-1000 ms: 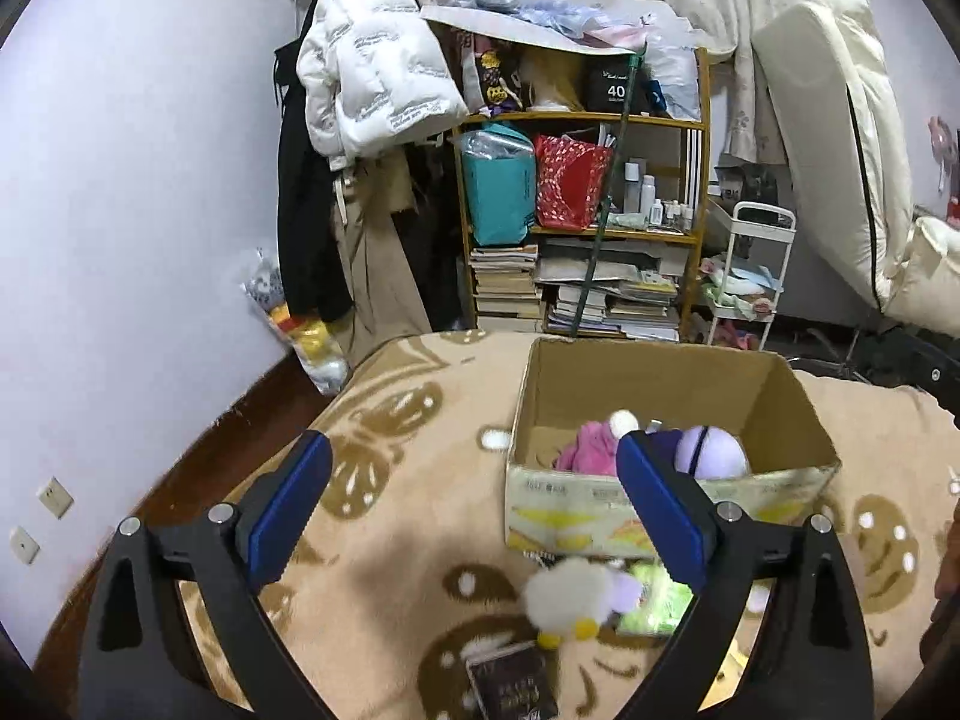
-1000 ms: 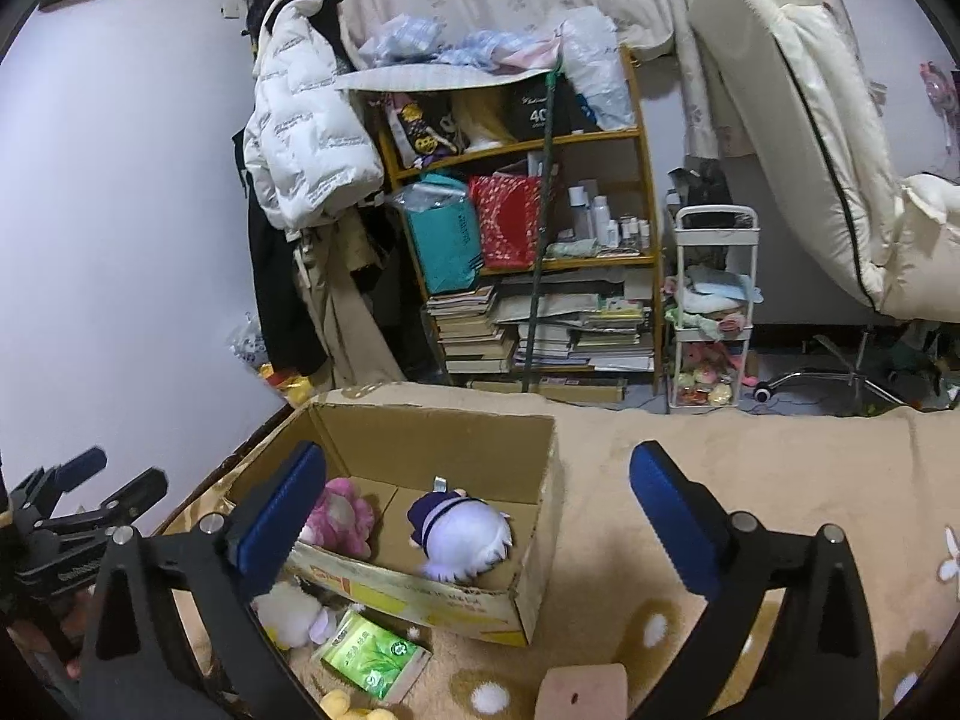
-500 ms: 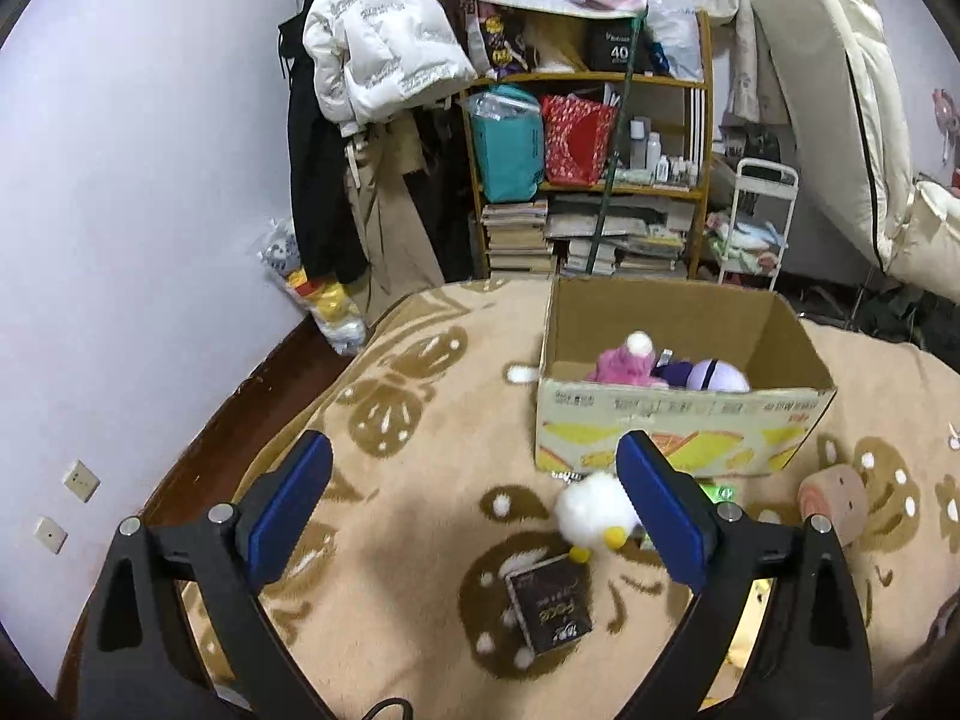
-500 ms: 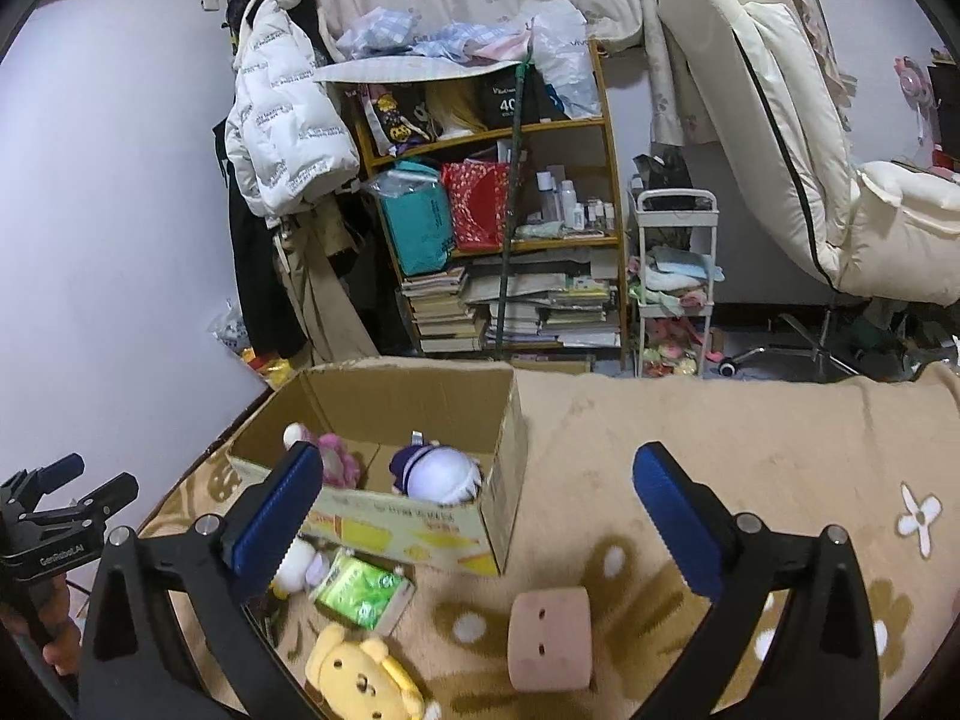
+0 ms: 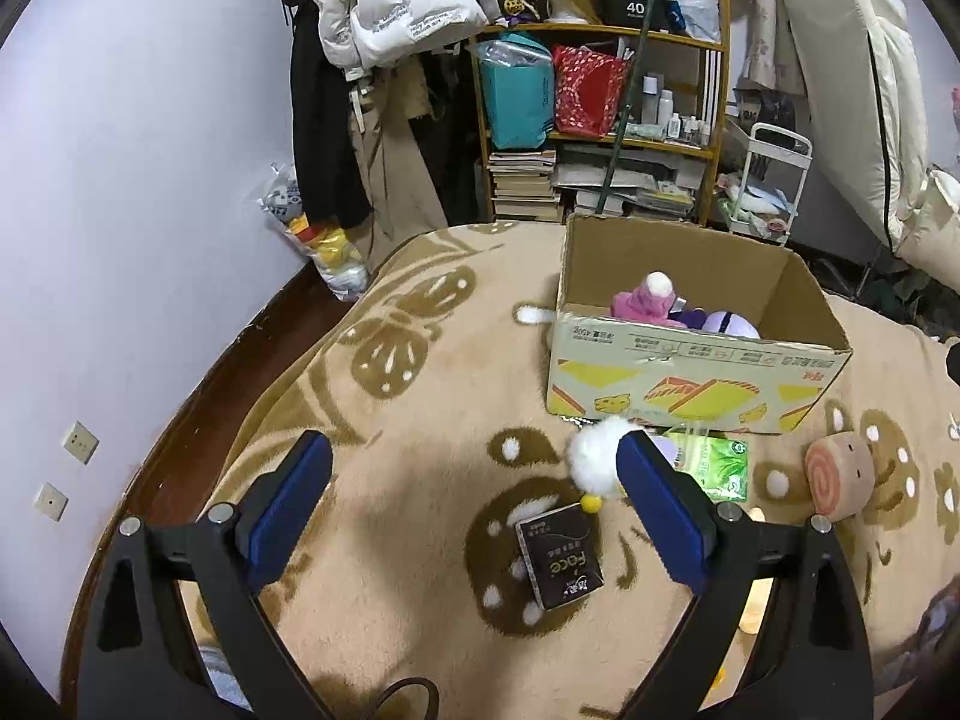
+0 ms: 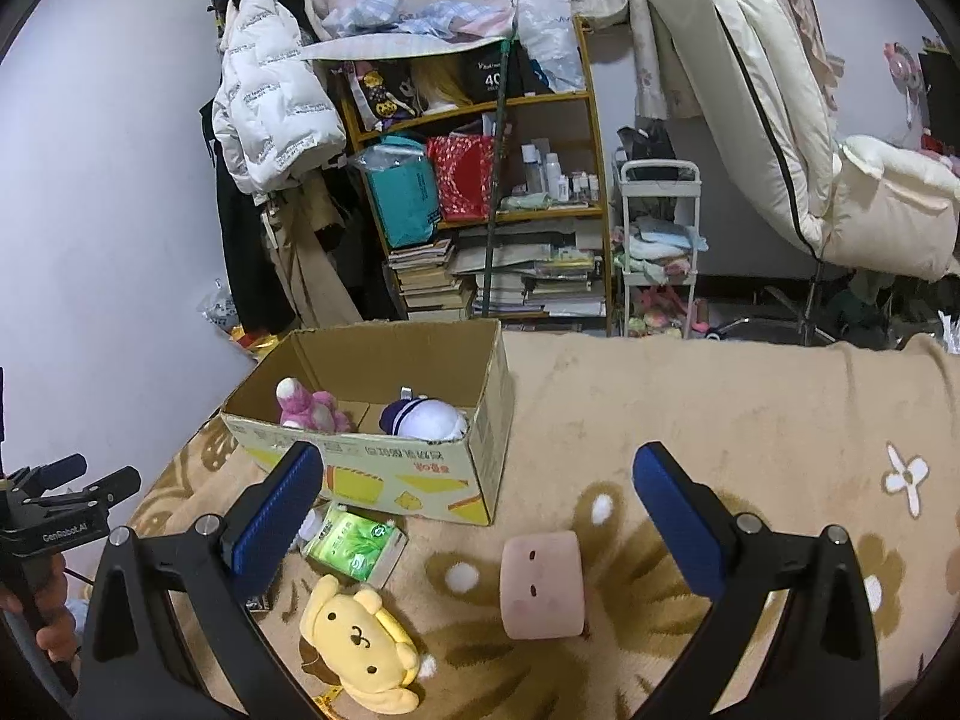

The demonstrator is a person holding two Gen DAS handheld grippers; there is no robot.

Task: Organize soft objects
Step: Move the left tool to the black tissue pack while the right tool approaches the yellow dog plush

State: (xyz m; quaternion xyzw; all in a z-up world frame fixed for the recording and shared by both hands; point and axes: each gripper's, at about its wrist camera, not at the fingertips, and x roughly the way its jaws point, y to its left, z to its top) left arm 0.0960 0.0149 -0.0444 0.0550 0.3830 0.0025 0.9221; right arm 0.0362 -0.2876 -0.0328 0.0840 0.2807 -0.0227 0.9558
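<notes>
1. Cardboard box (image 6: 384, 456) – the landmark; it sits open-topped on the patterned blanket (image 6: 720, 420).
2. Pink plush (image 6: 312, 408) – inside the box, toward its left end in the right wrist view.
3. Purple-and-white plush (image 6: 429, 420) – inside the box, just beside the pink one.
4. White fluffy plush (image 5: 594, 462) – on the blanket in front of the box, partly behind a left finger pad.
5. Green tissue pack (image 6: 351, 543) – flat in front of the box, near its front wall.
6. Yellow dog plush (image 6: 360, 642) – further out in front of the box, lying on its back.
7. Pink roll-shaped plush (image 6: 543, 585) – in front of the box's right corner, well apart from it.
8. Dark packet (image 5: 558, 564) – in front of the box (possibly tissues; the label is too small to read).
9. Left gripper (image 5: 474, 498) – jaws spread wide, nothing between them.
10. Right gripper (image 6: 480, 516) – jaws likewise spread and empty.
</notes>
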